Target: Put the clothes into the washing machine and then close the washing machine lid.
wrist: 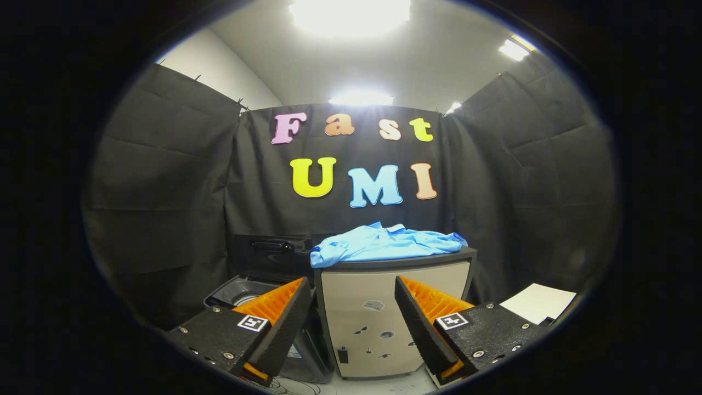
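Nothing is done yet: the shirt [384, 244] lies across the cabinet [392, 318] top, the washer [247, 293], seemingly lid-up, beside it. The tool [351, 323] is released, empty.

Gripper [351, 323]: two wedge-shaped fingers [285, 329] with ribbed inner faces. Each sits on a flat, rough-textured mount block with silver screw heads. One square black-and-white marker tag on each block.

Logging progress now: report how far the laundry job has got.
Nothing looks done. The light blue shirt lies untouched on the beige cabinet. The gripper has its jaws open, empty, short of the shirt. Left: grasp it, load the open-topped grey washing machine, close the lid.
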